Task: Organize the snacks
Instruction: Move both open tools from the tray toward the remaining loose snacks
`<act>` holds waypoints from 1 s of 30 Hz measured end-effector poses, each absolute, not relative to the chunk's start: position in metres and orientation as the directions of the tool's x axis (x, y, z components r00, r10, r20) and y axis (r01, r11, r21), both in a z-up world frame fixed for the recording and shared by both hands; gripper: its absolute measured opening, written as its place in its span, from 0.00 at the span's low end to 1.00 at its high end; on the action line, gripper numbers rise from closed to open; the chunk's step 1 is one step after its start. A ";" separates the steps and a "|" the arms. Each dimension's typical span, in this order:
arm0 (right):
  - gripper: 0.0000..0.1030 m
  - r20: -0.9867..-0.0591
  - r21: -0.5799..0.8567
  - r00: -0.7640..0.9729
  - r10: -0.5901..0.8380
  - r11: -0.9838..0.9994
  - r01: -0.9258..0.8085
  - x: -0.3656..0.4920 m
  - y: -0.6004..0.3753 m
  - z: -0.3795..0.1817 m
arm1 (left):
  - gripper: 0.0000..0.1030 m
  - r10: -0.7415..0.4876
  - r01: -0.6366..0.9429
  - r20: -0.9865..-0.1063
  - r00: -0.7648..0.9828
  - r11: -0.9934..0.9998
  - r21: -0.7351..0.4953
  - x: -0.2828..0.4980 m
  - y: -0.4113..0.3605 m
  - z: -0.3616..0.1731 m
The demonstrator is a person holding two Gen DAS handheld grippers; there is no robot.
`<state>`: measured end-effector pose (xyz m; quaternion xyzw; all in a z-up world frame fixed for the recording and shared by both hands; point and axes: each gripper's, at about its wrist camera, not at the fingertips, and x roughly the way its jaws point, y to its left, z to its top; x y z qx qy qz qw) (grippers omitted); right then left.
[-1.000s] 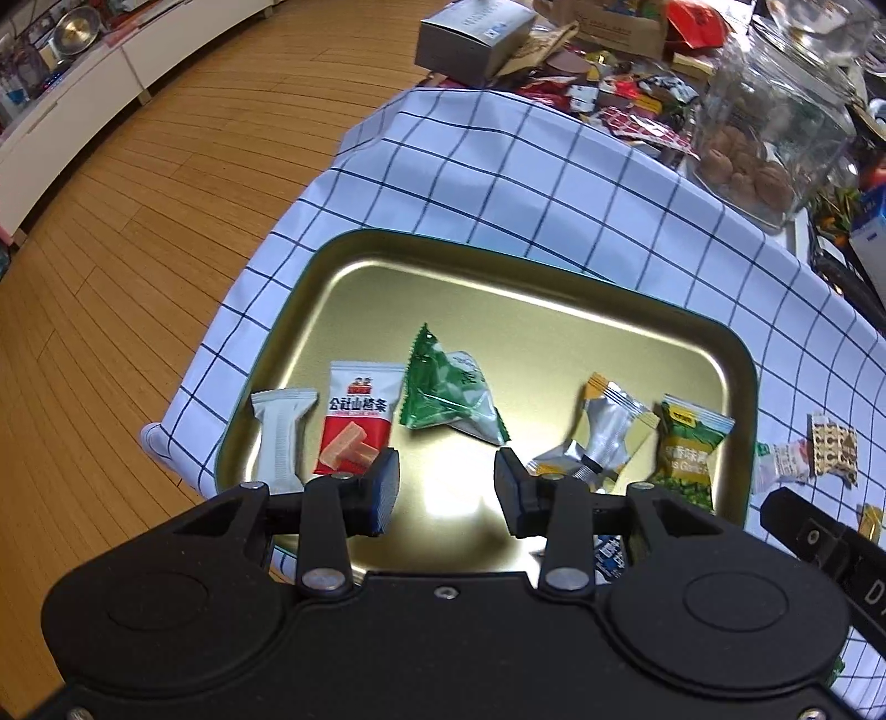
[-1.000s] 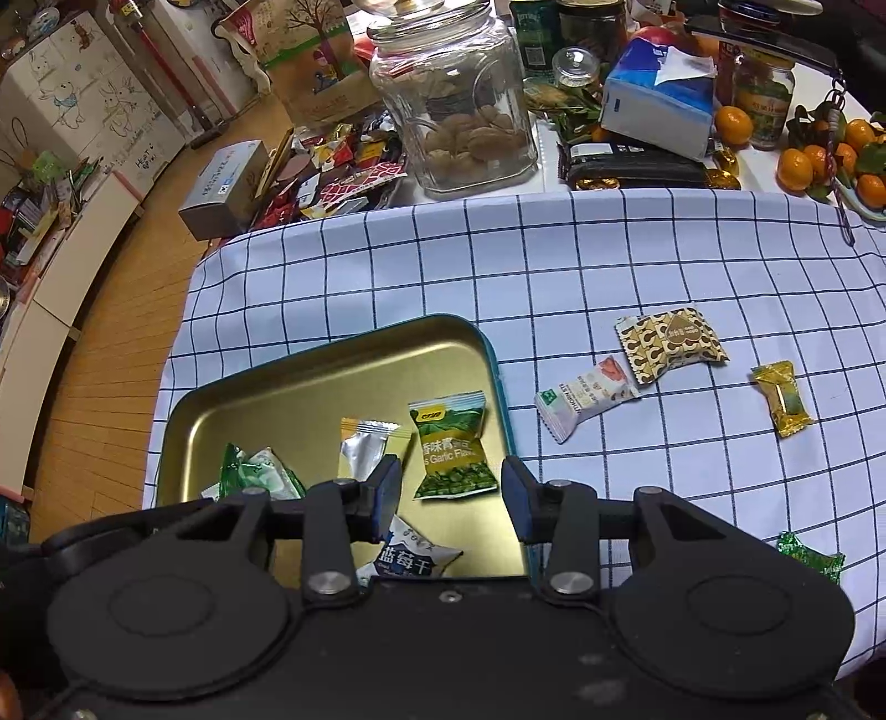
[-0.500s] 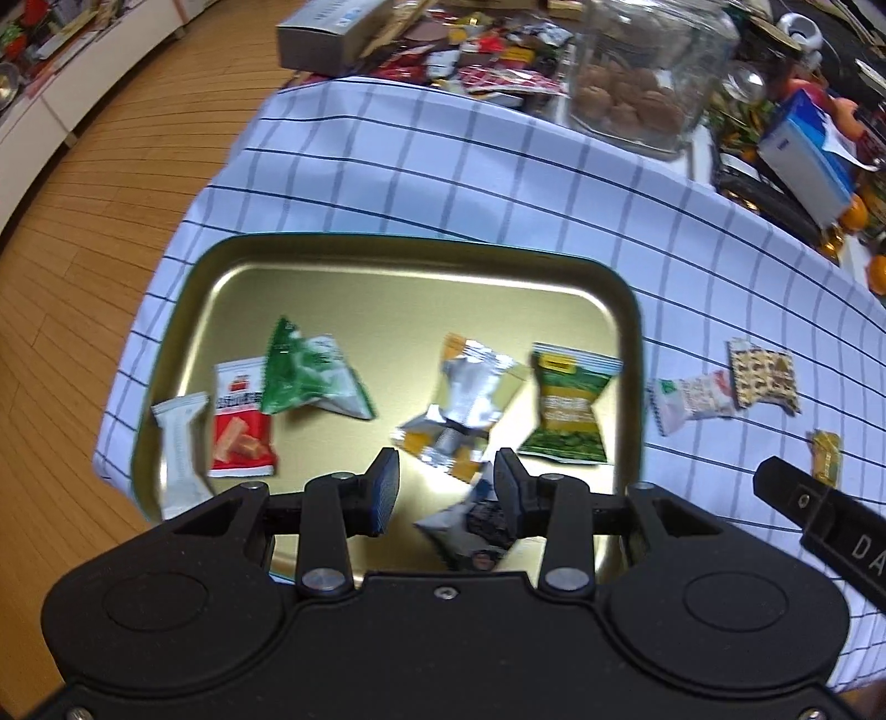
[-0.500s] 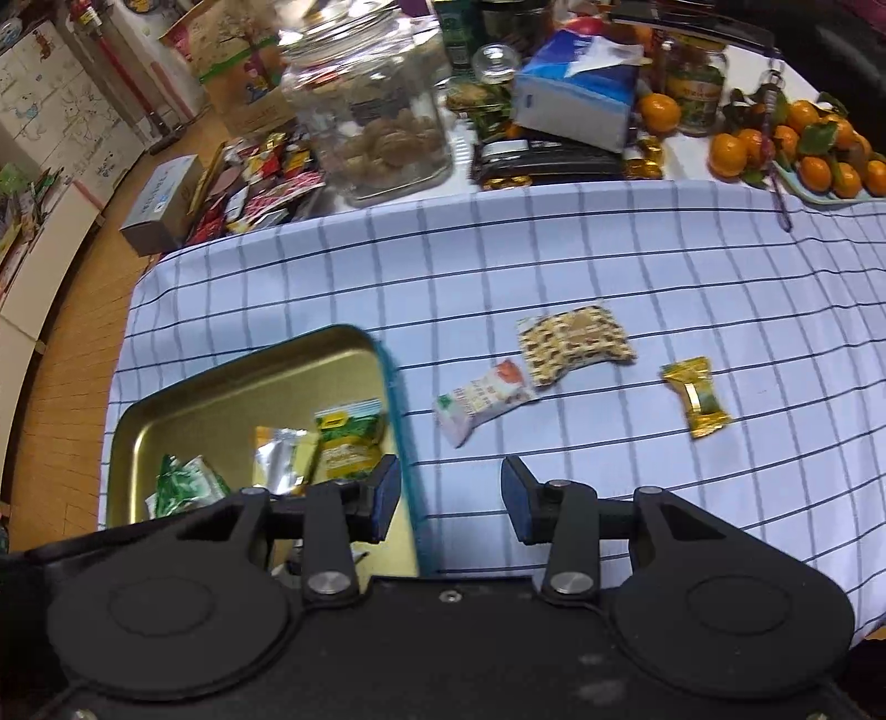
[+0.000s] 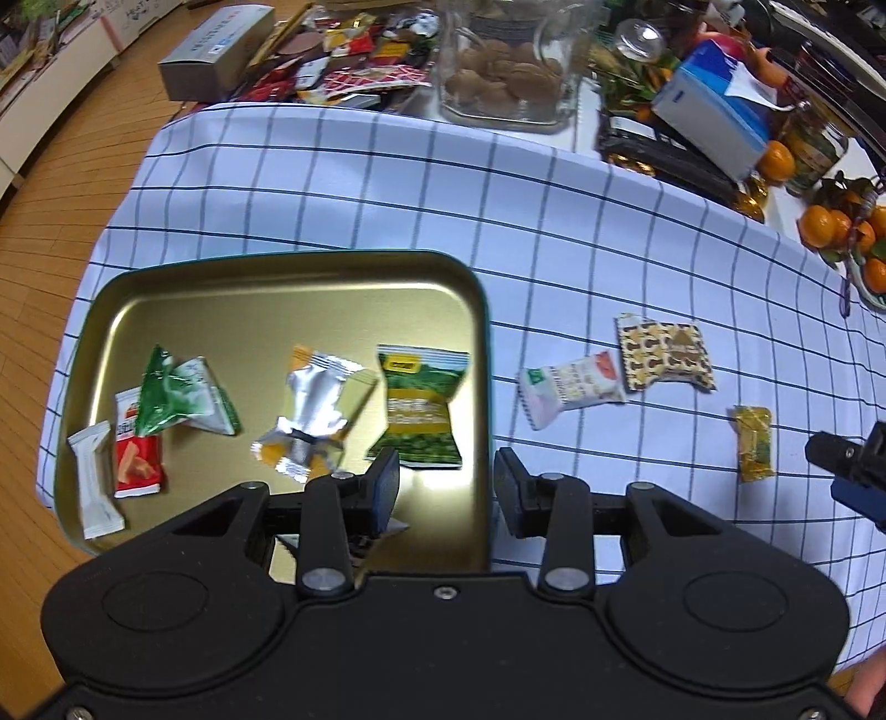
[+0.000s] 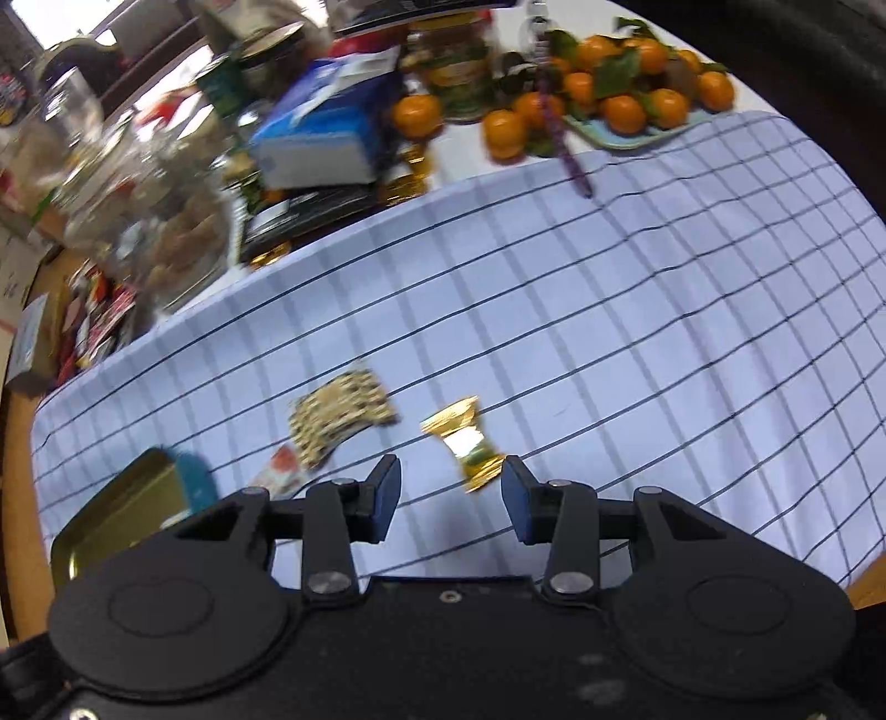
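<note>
A gold tray [image 5: 288, 288] on the checked cloth holds several snack packets: a green pea packet [image 5: 423, 407], a silver one [image 5: 310, 410], a green triangle [image 5: 177, 396], a red one [image 5: 135, 459] and a white one [image 5: 94, 482]. On the cloth right of it lie a white packet [image 5: 570, 387], a brown patterned packet [image 5: 664, 354] and a yellow candy [image 5: 753, 443]. My left gripper [image 5: 446, 484] is open and empty over the tray's right rim. My right gripper [image 6: 448, 490] is open and empty, just short of the yellow candy [image 6: 465, 443].
A glass cookie jar [image 5: 509, 61], a grey box [image 5: 216, 50], loose wrappers, a blue tissue box [image 5: 714, 111] and tangerines [image 6: 614, 99] crowd the table's far side. The cloth's near edge drops to a wooden floor [image 5: 61, 183].
Both grippers have swung to the right. The right gripper has left the tray and now faces the yellow candy; the left now looks over the tray's right rim.
</note>
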<state>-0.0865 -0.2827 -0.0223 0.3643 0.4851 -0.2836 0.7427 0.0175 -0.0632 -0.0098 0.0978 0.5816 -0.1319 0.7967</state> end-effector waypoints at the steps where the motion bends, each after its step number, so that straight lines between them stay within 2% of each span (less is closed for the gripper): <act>1: 0.42 -0.928 0.272 0.368 -0.066 0.556 0.786 -0.088 -0.289 -0.025 | 0.46 -0.099 0.331 -0.954 0.284 0.944 0.001 0.017 -0.067 -0.011; 7: 0.42 -0.931 0.275 0.357 -0.072 0.503 0.819 -0.087 -0.312 -0.038 | 0.46 -0.101 0.350 -0.960 0.261 0.937 -0.003 0.014 -0.082 -0.018; 14: 0.42 -0.930 0.290 0.366 -0.023 0.565 0.773 -0.068 -0.301 -0.047 | 0.46 -0.123 0.334 -0.967 0.223 0.942 -0.042 0.018 -0.084 -0.021; 26: 0.42 -0.953 0.216 0.302 -0.029 0.634 0.743 -0.048 -0.287 -0.066 | 0.46 -0.138 0.313 -0.970 0.200 0.947 -0.070 0.023 -0.089 -0.024; 30: 0.32 -0.956 0.188 0.289 -0.052 0.646 0.739 -0.053 -0.293 -0.067 | 0.46 -0.144 0.334 -0.970 0.198 0.940 -0.071 0.020 -0.099 -0.025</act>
